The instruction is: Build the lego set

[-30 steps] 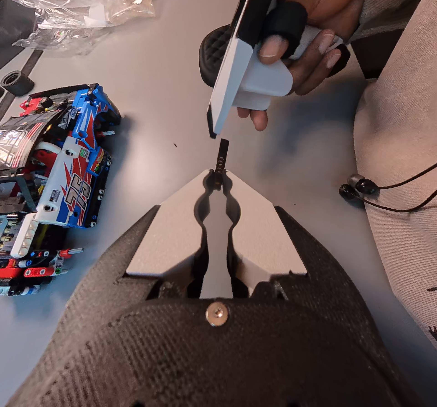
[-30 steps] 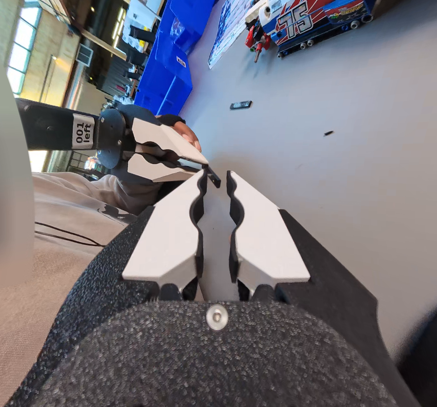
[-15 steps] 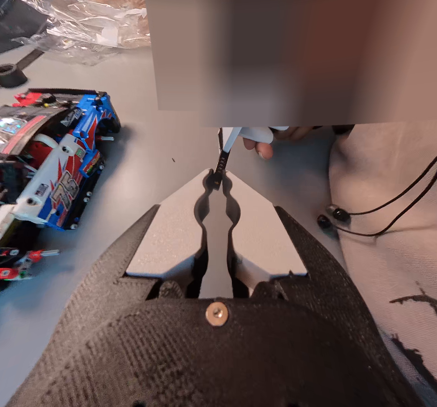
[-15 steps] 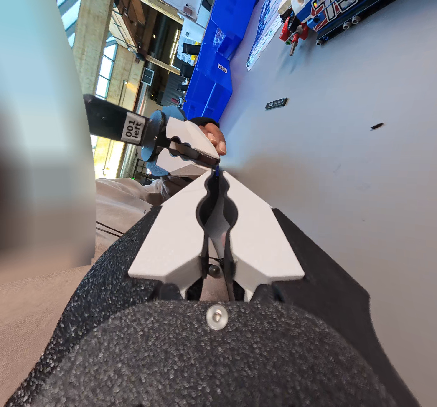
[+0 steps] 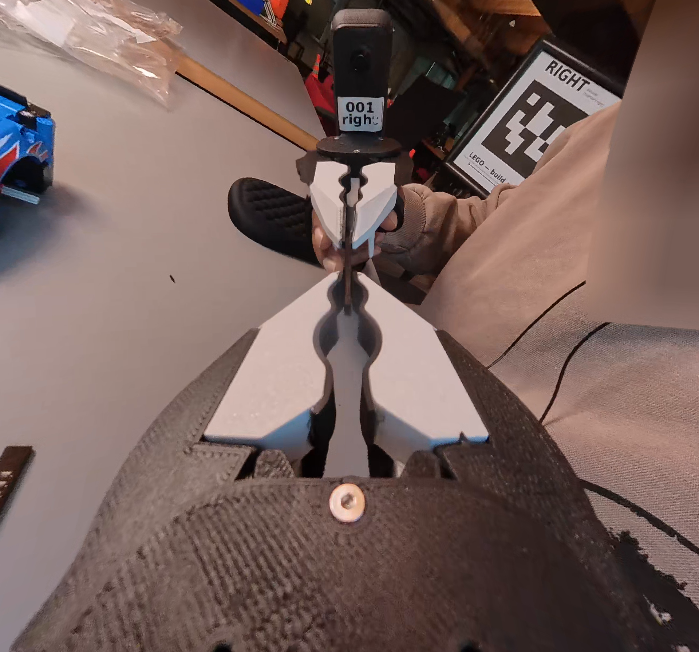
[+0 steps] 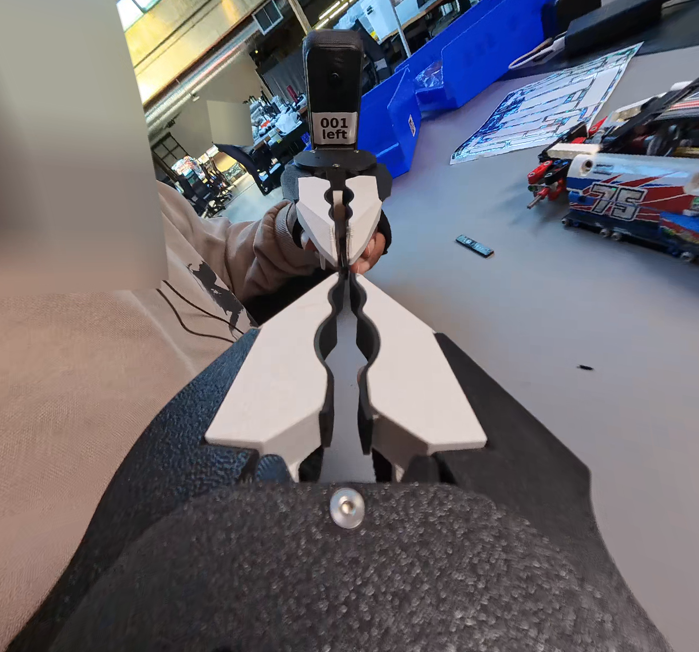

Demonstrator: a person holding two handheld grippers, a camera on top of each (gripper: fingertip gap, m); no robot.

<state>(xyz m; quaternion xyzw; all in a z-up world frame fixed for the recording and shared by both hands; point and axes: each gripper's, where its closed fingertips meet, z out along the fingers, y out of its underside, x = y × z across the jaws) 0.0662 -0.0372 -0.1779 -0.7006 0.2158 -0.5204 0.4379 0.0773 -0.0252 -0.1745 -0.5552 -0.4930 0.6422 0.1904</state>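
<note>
**While clamped from both ends, held off the desk for a hand-over or a re-grip**

Grips one end of a thin black Lego beam (image 5: 346, 255) in the left gripper (image 5: 346, 280), with jaws almost together and pinched on it. Meets it head-on with the right gripper (image 6: 343, 279), jaws likewise nearly closed and clamped on the other end. Holds the beam in the air near the front edge of the desk (image 6: 491, 331), close to the person's lap and well apart from the part-built blue, white and red Lego race car (image 6: 624, 202).

Probably shares the hold to pass the beam across, or to turn it to a better angle before fitting it to the car. Points each gripper straight at the other, roughly level, tips nearly touching. Leaves a second small black piece (image 6: 474, 245) flat on the desk, between grippers and car.
</note>
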